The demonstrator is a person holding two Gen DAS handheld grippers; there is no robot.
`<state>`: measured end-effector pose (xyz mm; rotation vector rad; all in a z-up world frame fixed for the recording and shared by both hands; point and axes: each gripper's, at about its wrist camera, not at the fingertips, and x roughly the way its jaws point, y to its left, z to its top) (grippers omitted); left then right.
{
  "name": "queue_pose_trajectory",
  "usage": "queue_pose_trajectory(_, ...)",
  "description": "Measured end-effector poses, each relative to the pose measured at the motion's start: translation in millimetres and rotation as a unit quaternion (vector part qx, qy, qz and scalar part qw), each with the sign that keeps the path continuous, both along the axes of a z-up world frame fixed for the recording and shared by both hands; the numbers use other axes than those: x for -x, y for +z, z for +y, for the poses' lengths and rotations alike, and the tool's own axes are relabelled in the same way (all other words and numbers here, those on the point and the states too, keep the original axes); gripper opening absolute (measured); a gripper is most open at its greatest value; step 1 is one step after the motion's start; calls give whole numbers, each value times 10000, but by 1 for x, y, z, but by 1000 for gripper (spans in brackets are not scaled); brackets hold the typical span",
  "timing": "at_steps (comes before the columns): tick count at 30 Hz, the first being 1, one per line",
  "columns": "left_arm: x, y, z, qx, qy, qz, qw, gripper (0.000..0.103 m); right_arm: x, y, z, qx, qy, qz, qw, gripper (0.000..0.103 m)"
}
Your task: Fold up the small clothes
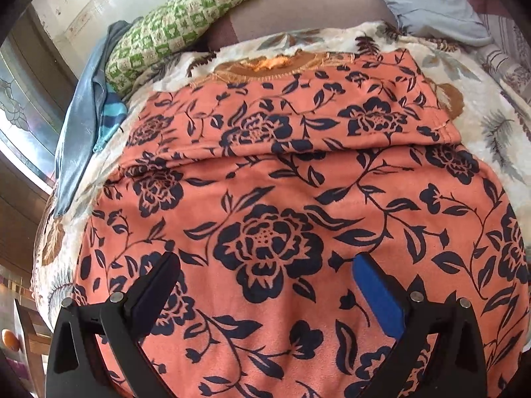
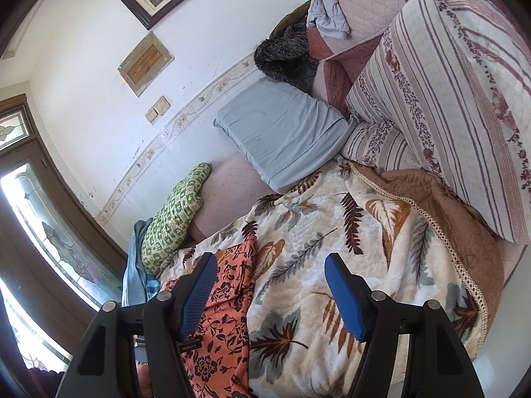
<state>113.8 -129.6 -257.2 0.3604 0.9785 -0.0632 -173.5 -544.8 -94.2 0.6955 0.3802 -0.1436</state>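
An orange garment with dark navy flowers (image 1: 272, 199) lies spread on a cream leaf-print blanket (image 1: 491, 122) and fills most of the left wrist view. Its far part is folded over, with a crease across the middle. My left gripper (image 1: 265, 265) hovers just above the garment's near part, open and empty. In the right wrist view the garment (image 2: 225, 318) shows at the lower left, partly behind the left finger. My right gripper (image 2: 270, 265) is open and empty above the blanket (image 2: 332, 232), beside the garment's right edge.
A green checked cloth (image 1: 172, 30) and a blue cloth (image 1: 83, 126) lie at the bed's far left by the wall. A light blue pillow (image 2: 282, 132), striped pillows (image 2: 448, 83) and a brown quilt (image 2: 448, 199) sit at the right. A glass door (image 2: 43, 219) stands left.
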Motion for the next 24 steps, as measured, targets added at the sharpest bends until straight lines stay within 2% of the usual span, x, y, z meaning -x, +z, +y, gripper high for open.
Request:
queue_pose_trajectory(2,4,0,13,-108,5,-16,9999,103,-10,-1,9,5,39,88,10000,71)
queue_pose_trajectory(4,7,-15,27,-438,-3,292,9986,103,-24,-3,24,59,150,237,9996,71)
queue_pose_trajectory(5,8,-22,34,-475,-63,396,9981,103,-32,-4,32,96,222,309,9992,71)
queue_pose_trajectory(7,14,-19,49,-12,-103,190,9998,103,-50,-8,50,130,406,416,9982,71)
queue_pose_trajectory(9,12,-17,59,218,-121,404,9989,103,-68,-14,66,81,604,529,9967,71)
queue_pose_trajectory(10,13,-12,64,325,-130,413,9985,103,-77,-17,75,52,689,612,9957,71)
queue_pose_trajectory(14,18,19,99,495,-166,-29,9986,103,-107,-32,110,98,1017,948,9902,71)
queue_pose_trajectory(19,21,46,178,498,334,-297,9978,103,-142,-71,139,-327,1347,1436,9799,71)
queue_pose_trajectory(22,21,49,230,362,717,-315,9963,103,-157,-101,159,-452,1526,1873,9693,71)
queue_pose_trajectory(24,21,46,260,260,907,-161,9954,103,-163,-119,171,-538,1680,2143,9607,71)
